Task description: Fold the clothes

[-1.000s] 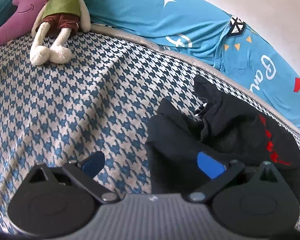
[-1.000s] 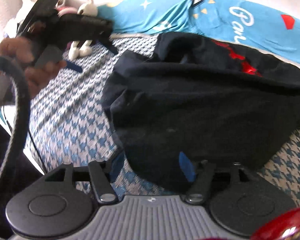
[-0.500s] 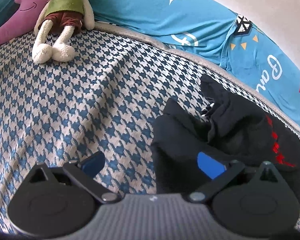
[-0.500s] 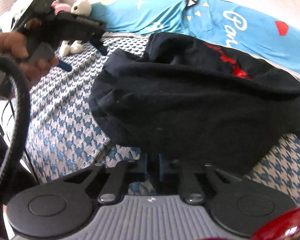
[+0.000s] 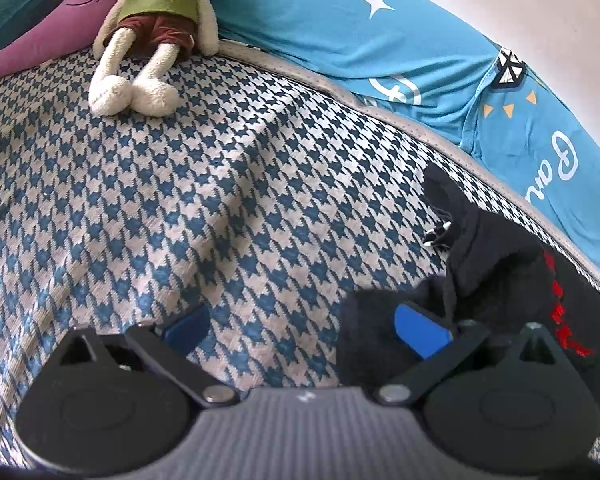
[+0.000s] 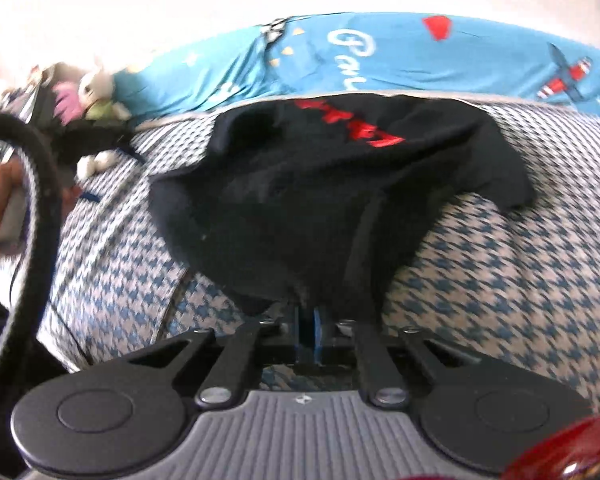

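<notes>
A black garment point(image 6: 332, 184) with red lettering lies crumpled on the blue-and-white houndstooth bed cover point(image 6: 520, 264). My right gripper point(image 6: 307, 332) is shut on the garment's near edge, and the cloth rises in a tent from the pinch. In the left wrist view the same black garment point(image 5: 496, 280) sits at the lower right. My left gripper point(image 5: 304, 328) is open above the cover, its right blue pad in front of the cloth and nothing between the pads. The left gripper point(image 6: 96, 196) and the hand holding it also show at the far left of the right wrist view.
A plush rabbit in a green top point(image 5: 152, 36) and a purple plush point(image 5: 40, 28) lie at the head of the bed. A turquoise printed pillow point(image 5: 380, 36) runs along the back against a pale wall. A black cable point(image 6: 40, 184) hangs at left.
My right gripper closed on the garment's near edge, then pulled it up and toward me, rolling as it went. The left gripper stayed open and nearly still.
</notes>
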The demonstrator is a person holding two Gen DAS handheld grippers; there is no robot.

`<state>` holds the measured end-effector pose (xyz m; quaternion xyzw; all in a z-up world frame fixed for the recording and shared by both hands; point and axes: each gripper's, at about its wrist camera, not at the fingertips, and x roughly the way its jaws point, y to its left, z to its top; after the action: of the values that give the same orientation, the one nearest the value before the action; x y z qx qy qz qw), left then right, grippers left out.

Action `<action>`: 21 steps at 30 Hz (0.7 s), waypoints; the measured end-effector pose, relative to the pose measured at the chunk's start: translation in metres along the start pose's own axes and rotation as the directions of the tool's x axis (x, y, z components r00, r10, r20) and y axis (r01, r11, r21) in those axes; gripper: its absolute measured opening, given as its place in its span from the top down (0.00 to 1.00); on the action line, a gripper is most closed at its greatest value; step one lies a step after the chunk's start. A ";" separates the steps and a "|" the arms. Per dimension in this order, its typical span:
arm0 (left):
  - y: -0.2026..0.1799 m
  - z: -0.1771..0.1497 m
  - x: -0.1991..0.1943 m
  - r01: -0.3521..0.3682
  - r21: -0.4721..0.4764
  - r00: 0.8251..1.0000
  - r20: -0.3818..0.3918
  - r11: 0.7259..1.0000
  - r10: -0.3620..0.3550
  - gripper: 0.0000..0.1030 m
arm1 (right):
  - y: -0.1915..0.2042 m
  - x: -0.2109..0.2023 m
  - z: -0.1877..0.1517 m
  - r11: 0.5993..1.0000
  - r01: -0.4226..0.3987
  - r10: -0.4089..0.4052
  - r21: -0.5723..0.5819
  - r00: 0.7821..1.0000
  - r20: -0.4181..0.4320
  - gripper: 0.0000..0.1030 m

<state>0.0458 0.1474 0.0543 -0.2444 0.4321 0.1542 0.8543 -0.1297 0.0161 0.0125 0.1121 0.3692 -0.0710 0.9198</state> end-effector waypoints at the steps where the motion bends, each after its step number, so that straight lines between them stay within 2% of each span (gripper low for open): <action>1: 0.001 0.000 -0.001 -0.002 -0.002 1.000 0.002 1.000 0.002 0.00 | -0.001 -0.003 0.000 1.000 0.009 -0.009 0.011 1.000 0.005 0.89; 3: 0.002 0.000 -0.002 -0.001 -0.007 1.000 0.003 1.000 0.001 0.00 | -0.002 -0.009 0.001 1.000 0.018 -0.018 0.013 1.000 0.008 0.79; 5: 0.003 0.000 -0.003 0.003 -0.011 1.000 0.003 1.000 -0.003 0.00 | -0.002 -0.013 0.002 1.000 0.021 -0.021 0.018 1.000 0.010 0.75; 16: 0.002 -0.002 -0.006 0.014 0.013 1.000 0.005 1.000 -0.014 0.00 | 0.011 -0.004 0.004 1.000 0.007 -0.007 -0.004 1.000 0.006 0.71; 21: 0.001 -0.009 -0.004 0.028 0.038 0.999 -0.022 0.999 -0.027 0.00 | 0.016 0.007 0.007 1.000 -0.018 0.018 0.010 1.000 -0.003 0.67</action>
<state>0.0372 0.1428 0.0527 -0.2354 0.4407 0.1316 0.8562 -0.1165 0.0295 0.0145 0.1202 0.3692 -0.0644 0.9193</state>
